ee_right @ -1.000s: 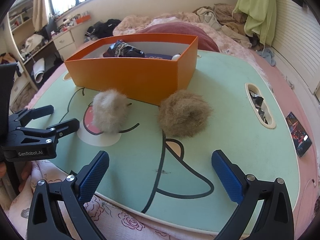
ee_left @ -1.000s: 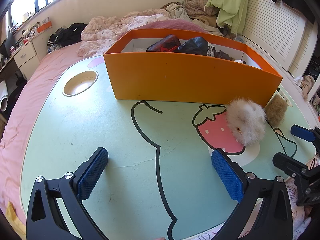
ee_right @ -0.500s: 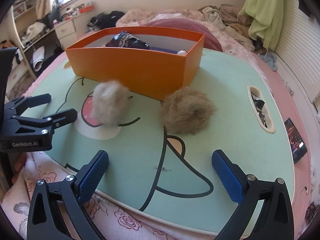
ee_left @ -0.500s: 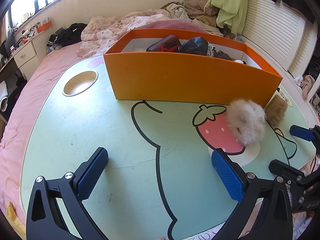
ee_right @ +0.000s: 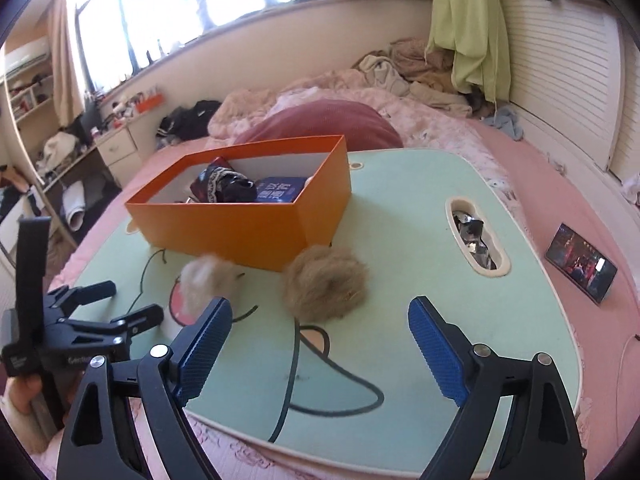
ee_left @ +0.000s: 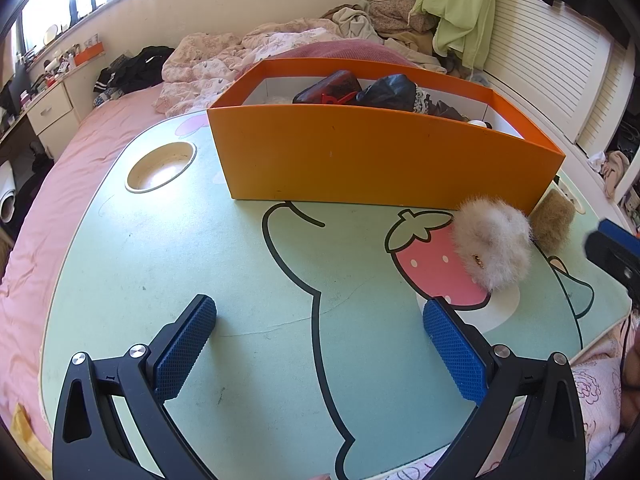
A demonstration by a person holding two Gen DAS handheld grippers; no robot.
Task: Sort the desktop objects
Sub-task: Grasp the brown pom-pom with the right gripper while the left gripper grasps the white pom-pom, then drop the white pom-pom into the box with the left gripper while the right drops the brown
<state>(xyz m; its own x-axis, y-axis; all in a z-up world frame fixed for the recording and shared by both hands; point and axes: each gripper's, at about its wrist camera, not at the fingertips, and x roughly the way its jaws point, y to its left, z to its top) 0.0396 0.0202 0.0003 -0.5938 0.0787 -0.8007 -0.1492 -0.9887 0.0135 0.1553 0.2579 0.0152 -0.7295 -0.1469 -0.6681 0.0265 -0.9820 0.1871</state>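
Right wrist view: right gripper (ee_right: 320, 356) fingers closing, empty, ahead of them the brown fluffy pompom (ee_right: 325, 283); grasp it, then orange cardboard box (ee_right: 256, 220).

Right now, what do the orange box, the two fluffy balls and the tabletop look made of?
Orange box: likely matte cardboard; thin walls, white inside. White fluffy ball and brown fluffy ball: faux or real fur, can't tell which; long loose fibres, and the white one shows a small gold fitting. Tabletop: smooth printed laminate over board, probably; cartoon print, fine scratches, pale edge trim.
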